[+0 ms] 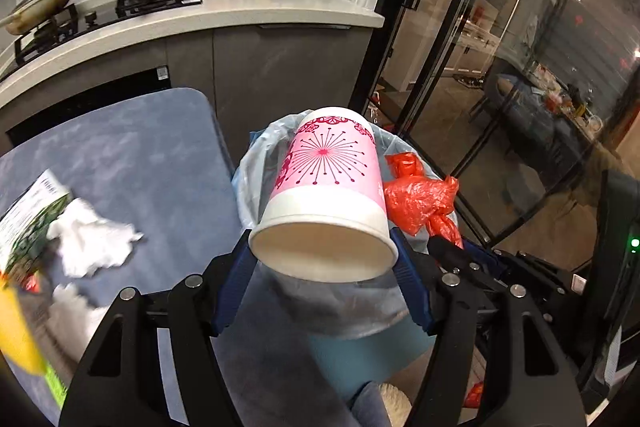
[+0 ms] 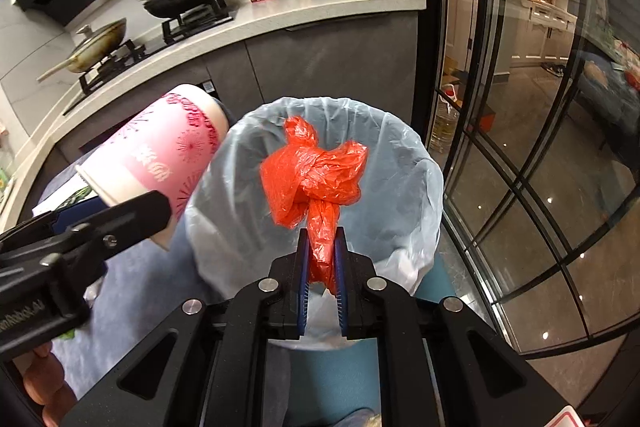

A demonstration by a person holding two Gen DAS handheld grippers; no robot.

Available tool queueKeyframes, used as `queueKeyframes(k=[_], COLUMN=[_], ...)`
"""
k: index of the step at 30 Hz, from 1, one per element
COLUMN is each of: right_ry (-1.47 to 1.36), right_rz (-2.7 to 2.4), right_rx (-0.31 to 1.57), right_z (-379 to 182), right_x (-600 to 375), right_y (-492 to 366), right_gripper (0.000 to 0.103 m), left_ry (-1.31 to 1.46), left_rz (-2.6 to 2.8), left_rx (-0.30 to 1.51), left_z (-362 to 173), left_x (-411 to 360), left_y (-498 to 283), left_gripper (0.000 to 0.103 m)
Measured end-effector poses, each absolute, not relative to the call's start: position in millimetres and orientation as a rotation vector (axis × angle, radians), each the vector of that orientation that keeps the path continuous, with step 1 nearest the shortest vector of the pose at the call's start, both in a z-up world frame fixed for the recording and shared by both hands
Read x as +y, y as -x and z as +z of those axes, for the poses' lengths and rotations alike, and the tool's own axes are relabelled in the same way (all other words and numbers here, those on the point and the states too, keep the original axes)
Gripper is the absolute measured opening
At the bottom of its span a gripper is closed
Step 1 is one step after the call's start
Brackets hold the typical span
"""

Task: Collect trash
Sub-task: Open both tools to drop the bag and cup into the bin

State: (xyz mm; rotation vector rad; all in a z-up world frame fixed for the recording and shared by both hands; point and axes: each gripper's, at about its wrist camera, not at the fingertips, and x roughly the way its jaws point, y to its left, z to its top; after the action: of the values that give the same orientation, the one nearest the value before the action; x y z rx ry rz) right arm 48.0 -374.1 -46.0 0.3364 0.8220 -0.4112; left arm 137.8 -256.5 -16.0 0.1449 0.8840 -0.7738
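A pink and white paper cup (image 1: 332, 179) lies tilted between the blue pads of my left gripper (image 1: 322, 247), which is shut on it near its open mouth. The cup hangs over the left rim of a bin lined with a pale blue bag (image 2: 400, 163). My right gripper (image 2: 322, 239) is shut on the twisted tail of a crumpled red plastic bag (image 2: 316, 171), held above the bin's mouth. In the right wrist view the cup (image 2: 160, 155) sits just left of the bin. The red bag (image 1: 420, 199) shows to the cup's right in the left wrist view.
On the blue table (image 1: 160, 155) to the left lie a crumpled white tissue (image 1: 92, 239) and a printed packet (image 1: 28, 223). A kitchen counter (image 1: 240, 15) with pans and bottles runs behind. Black-framed glass doors (image 2: 520, 147) stand at the right. A person's hand (image 2: 40, 387) shows bottom left.
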Motion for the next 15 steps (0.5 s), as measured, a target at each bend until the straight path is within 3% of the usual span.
queueKeyframes(k=[2,4,6,15], right_ry=[-0.337,-0.342,-0.353,-0.340], right_rz=[-0.418,-0.423,-0.433,-0.427], right_rx=[0.823,0.823,0.808,0.771], right_z=[-49,-52,-50,-36], right_x=[-379,-383,-387,-377], right_y=[-53,-57,-58,-52], right_gripper=[0.014,0.025,0.043,0.043], left_ry=[-0.156,-0.153,-0.143,-0.122], left_rz=[-0.772,-0.772,-0.772,-0.748], left_rx=[0.897,0.913,0.925,0.896], left_z=[-22,-28,-31,-19], left_x=[-266,-272,-274,-266], left_y=[-144,-149,-151,-144], left_gripper=[0.064,0.066,0.067,0.069])
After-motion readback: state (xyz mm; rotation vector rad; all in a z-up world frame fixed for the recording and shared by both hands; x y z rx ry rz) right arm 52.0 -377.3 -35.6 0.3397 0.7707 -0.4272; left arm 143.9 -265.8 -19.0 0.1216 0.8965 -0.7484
